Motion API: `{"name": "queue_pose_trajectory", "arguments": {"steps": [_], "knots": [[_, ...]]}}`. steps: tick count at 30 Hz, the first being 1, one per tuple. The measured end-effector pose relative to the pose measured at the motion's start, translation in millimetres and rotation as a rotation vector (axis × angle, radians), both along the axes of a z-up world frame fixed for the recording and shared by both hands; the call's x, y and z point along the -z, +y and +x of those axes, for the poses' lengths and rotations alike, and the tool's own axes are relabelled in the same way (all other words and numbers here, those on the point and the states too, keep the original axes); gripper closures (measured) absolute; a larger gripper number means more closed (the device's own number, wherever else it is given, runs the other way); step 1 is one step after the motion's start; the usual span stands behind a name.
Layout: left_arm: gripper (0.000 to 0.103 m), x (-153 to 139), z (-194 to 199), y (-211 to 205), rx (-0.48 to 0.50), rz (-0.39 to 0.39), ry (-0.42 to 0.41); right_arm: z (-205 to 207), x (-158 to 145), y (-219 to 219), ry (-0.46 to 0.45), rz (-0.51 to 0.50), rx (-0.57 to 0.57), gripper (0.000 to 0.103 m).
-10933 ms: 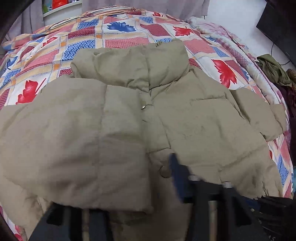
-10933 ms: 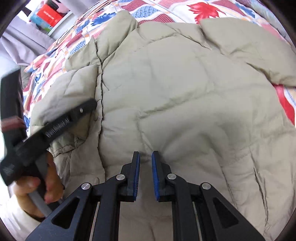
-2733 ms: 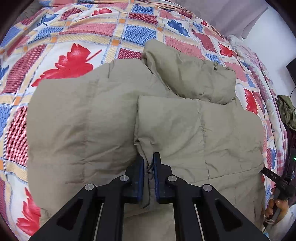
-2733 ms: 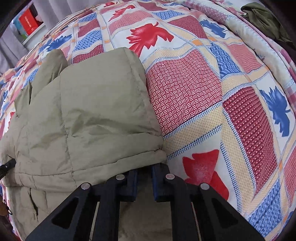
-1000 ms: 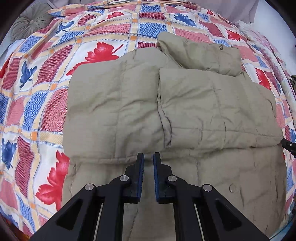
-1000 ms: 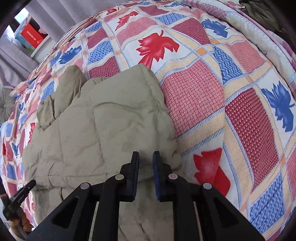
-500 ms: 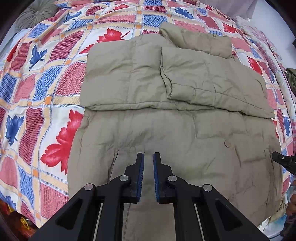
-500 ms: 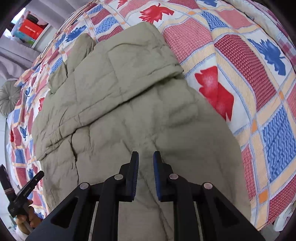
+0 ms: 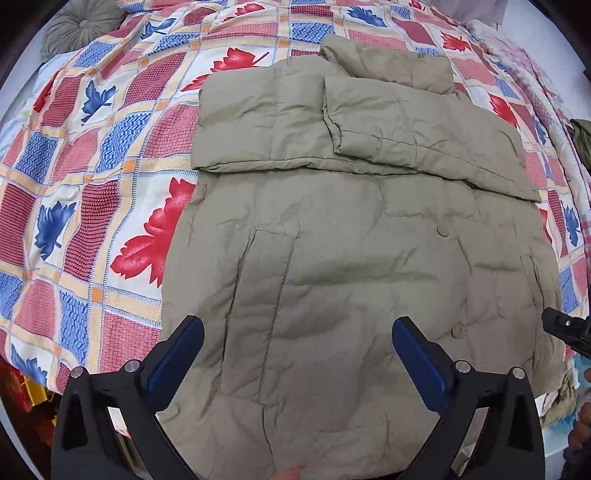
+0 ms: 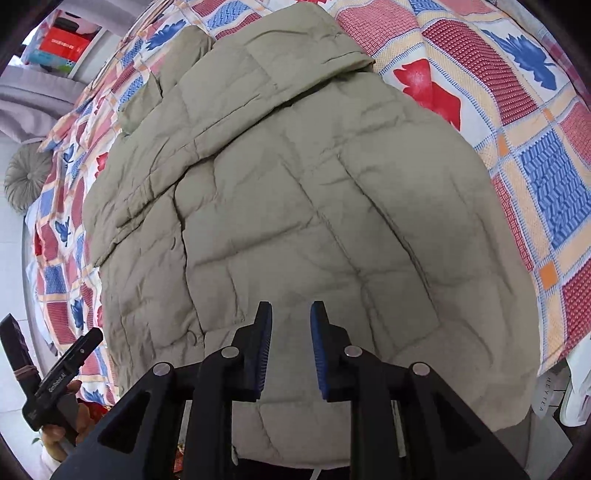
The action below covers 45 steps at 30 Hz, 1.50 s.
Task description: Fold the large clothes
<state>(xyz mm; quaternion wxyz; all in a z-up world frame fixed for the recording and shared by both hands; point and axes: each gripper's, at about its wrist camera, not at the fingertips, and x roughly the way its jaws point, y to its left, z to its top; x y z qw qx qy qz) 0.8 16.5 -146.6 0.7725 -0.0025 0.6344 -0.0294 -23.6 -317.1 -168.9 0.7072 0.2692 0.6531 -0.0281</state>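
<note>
A khaki padded jacket (image 9: 332, 258) lies flat on the bed, collar at the far end, both sleeves folded across its chest. It also fills the right wrist view (image 10: 295, 221). My left gripper (image 9: 297, 350) is wide open and empty, above the jacket's hem on the left side. My right gripper (image 10: 291, 347) is partly open and empty, above the hem on the right side. The tip of the right gripper shows at the left wrist view's right edge (image 9: 565, 328), and the left gripper shows low left in the right wrist view (image 10: 55, 380).
The bed has a patchwork cover (image 9: 92, 166) with red and blue leaves. A round grey cushion (image 9: 79, 26) lies at the far left corner. The bed's near edge is just below the hem. A shelf with a red box (image 10: 64, 44) stands behind the bed.
Both grippers have pulled back toward the jacket's hem. The left jaws have opened wide and the right jaws have opened a little. The sleeves stay folded across the chest.
</note>
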Motion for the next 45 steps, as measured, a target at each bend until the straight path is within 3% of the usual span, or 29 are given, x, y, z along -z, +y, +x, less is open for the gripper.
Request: {"name": "queue_pose_trajectory", "arguments": {"steps": [3,7,8,13,15,17,22,24,29,34,37,40,45], "knots": [[0.001,-2.6,-7.0,2.1,0.015,0.012,0.024,-6.8,-9.8,3.1,-0.010,0.000,0.005,0.047],[0.001,-3.0,-18.0,8.0,0.025,0.017,0.058,-14.5,-18.3,3.8,-0.006,0.021,0.020,0.040],[0.001,-2.6,-20.7,10.4,0.018,0.016,0.067,-16.8,-19.8,2.8,-0.005,0.035,0.031,0.031],[0.001,1.7,-32.2,23.2,-0.002,0.015,0.083,-29.5,-25.2,-5.1,-0.013,0.076,0.086,0.028],[0.001,6.2,-37.4,29.0,-0.008,-0.029,0.118,-35.3,-25.8,-10.2,-0.015,0.086,0.109,0.027],[0.001,8.8,-44.2,35.8,-0.030,-0.080,0.139,-40.7,-25.6,-15.2,-0.017,0.103,0.127,0.014],[0.001,16.0,-61.2,48.9,-0.072,-0.243,0.193,-60.7,-20.7,-28.3,-0.021,0.172,0.175,0.014],[0.001,18.9,-67.9,52.3,-0.075,-0.315,0.221,-72.3,-12.8,-34.5,-0.003,0.222,0.205,0.000],[0.001,31.8,-83.9,56.7,-0.062,-0.517,0.335,-106.3,15.8,-42.1,0.100,0.341,0.295,0.000],[0.001,50.2,-101.2,55.2,-0.058,-0.653,0.446,-135.1,49.1,-39.0,0.173,0.470,0.392,0.000],[0.001,63.1,-115.8,53.5,-0.056,-0.703,0.516,-141.0,67.5,-35.3,0.183,0.514,0.428,0.000],[0.001,74.3,-129.5,53.3,-0.069,-0.706,0.568,-139.1,79.9,-33.9,0.178,0.538,0.457,0.000],[0.001,96.0,-145.0,55.4,-0.139,-0.707,0.594,-123.3,71.3,-34.9,0.084,0.612,0.470,0.000]]}}
